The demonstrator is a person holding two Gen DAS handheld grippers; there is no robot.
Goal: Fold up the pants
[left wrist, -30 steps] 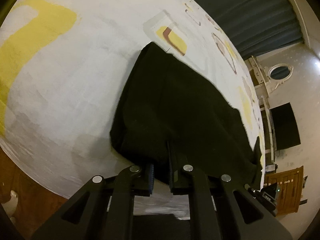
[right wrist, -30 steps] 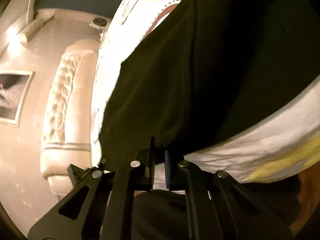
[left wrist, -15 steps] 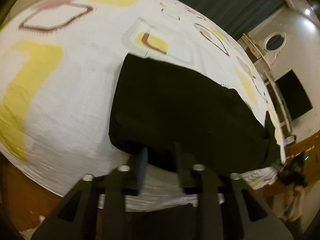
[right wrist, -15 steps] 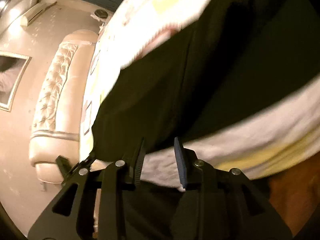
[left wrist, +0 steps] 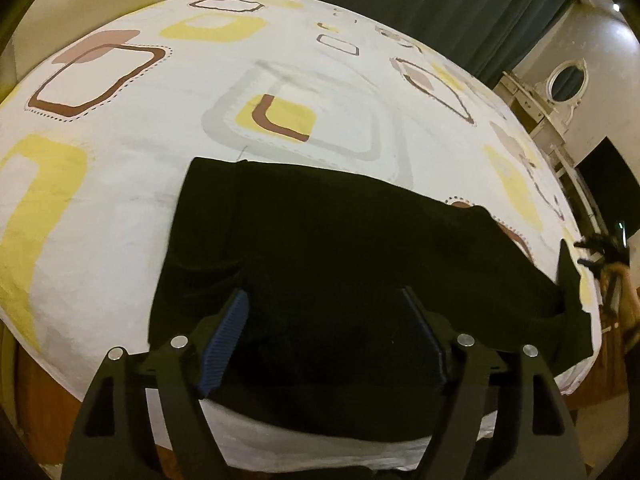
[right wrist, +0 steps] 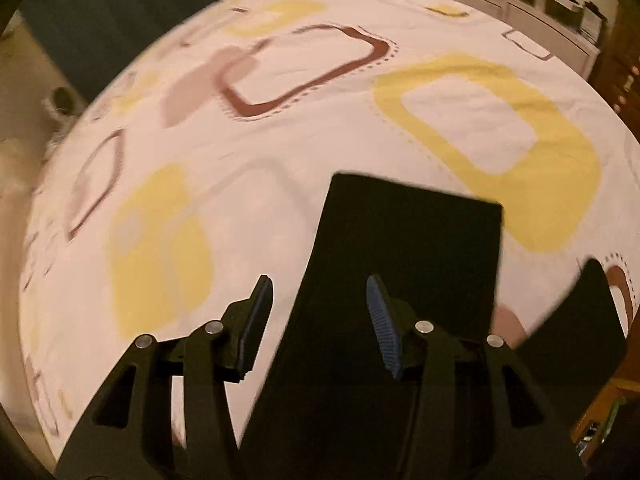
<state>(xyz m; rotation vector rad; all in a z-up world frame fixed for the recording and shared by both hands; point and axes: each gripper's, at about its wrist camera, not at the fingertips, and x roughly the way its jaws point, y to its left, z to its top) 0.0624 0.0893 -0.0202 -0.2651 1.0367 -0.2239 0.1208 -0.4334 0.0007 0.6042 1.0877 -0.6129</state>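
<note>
The black pants [left wrist: 328, 252] lie folded flat on the bed near its front edge. They also show in the right wrist view [right wrist: 404, 248] as a dark strip running away from me. My left gripper [left wrist: 324, 308] is open and empty, raised just above the near edge of the pants. My right gripper [right wrist: 318, 292] is open and empty, above the left edge of the pants. A pointed flap of the black cloth [right wrist: 588, 312] sticks up at the right.
The bed sheet [left wrist: 160, 128] is white with yellow, brown and grey squares. A dark curtain [left wrist: 440, 0], a white dresser with a round mirror [left wrist: 564, 80] and a dark screen [left wrist: 604, 188] stand beyond the bed. The wooden bed frame [left wrist: 36, 376] shows below.
Both grippers have opened and let go of the pants, then lifted and pulled back. The pants now lie flat on the bed. The right wrist view has swung toward the bed.
</note>
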